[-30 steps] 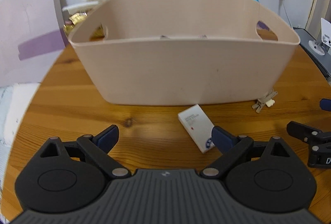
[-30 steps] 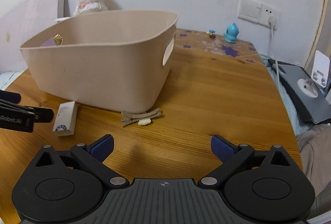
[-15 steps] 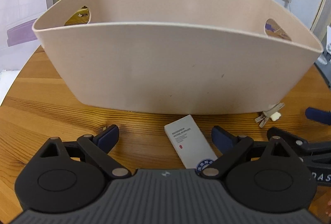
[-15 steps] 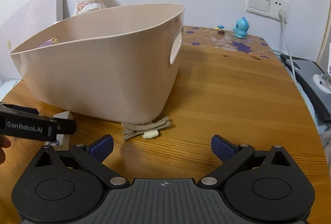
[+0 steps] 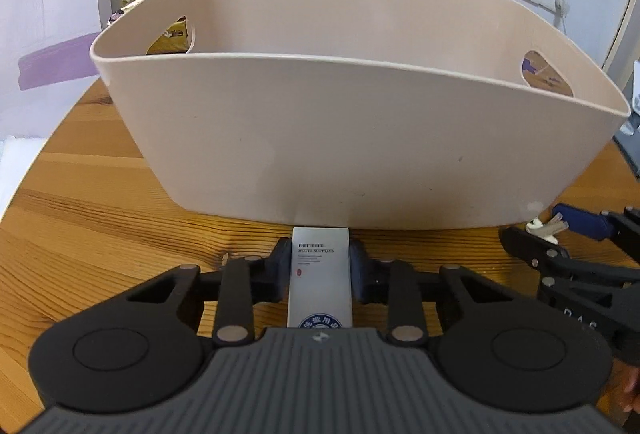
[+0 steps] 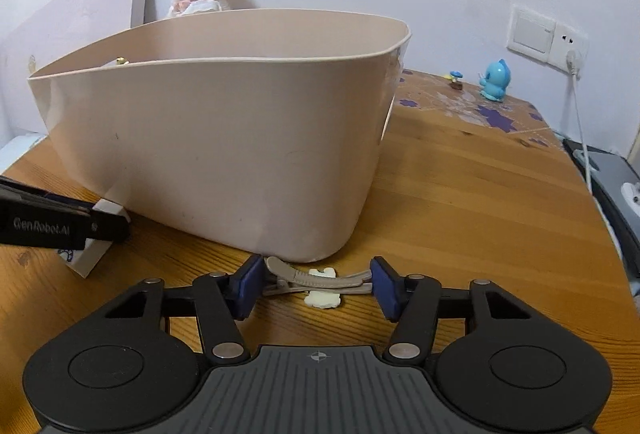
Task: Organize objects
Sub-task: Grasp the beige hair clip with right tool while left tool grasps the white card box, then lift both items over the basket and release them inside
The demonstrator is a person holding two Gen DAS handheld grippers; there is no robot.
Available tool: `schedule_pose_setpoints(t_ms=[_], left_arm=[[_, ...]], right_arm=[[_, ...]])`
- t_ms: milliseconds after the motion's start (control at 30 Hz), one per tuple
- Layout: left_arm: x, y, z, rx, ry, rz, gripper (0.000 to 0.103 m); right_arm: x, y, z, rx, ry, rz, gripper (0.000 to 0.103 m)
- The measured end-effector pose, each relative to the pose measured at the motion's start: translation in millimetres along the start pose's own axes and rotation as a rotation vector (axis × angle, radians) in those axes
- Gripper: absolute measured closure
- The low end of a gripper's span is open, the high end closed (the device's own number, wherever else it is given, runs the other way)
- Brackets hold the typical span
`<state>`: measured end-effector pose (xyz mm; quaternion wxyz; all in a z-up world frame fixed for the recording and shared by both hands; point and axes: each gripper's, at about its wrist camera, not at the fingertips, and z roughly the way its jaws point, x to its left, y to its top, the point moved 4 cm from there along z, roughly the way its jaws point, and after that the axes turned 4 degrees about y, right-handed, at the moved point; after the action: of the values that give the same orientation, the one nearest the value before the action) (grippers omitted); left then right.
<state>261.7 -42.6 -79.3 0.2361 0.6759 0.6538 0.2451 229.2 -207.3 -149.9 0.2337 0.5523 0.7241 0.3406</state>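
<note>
**Both grippers at the bin's foot**

Wooden table (image 6: 480, 201) carries a beige storage bin (image 5: 340, 137). Left gripper (image 5: 319, 268), fingers clamped on a white hotel-supplies box (image 5: 319, 274) before the bin. Right gripper (image 6: 314, 286), fingers touching both ends of a beige hair clip (image 6: 316, 280) beside the bin's corner.

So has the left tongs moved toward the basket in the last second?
Yes. The left tongs moved forward toward the beige basket, closing on the white box.

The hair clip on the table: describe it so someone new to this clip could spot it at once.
Find the big beige tub on the wooden table. At its near right corner lies the hair clip, between the right gripper fingers. Unlike the white box, it is thin, taupe, with a cream charm.
</note>
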Motion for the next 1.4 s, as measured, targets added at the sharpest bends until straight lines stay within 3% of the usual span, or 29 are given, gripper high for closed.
schedule_pose_setpoints(t_ms=[467,767,1167,1400], left_arm=[[21.1,-28.1,-20.8,-0.02,-0.003,0.013,0.071],[50.0,-42.7,-54.4,-0.081,0.004,0.033,0.071],[51.7,-4.9,-118.8,-0.253,-0.041,0.048,0.071],[47.1,35.4,-128.0,-0.336,-0.017,0.06,0.071]], right_arm=[[1.8,-18.0,-32.0,-0.026,0.006,0.008,0.049],[15.1,-16.8,-83.6,-0.119,0.032,-0.051,0.049],[39.8,32.9,-139.1,-0.291,0.053,-0.105,0.049],[41.4,72.5,-147.4,-0.372,0.034,-0.098,0.049]])
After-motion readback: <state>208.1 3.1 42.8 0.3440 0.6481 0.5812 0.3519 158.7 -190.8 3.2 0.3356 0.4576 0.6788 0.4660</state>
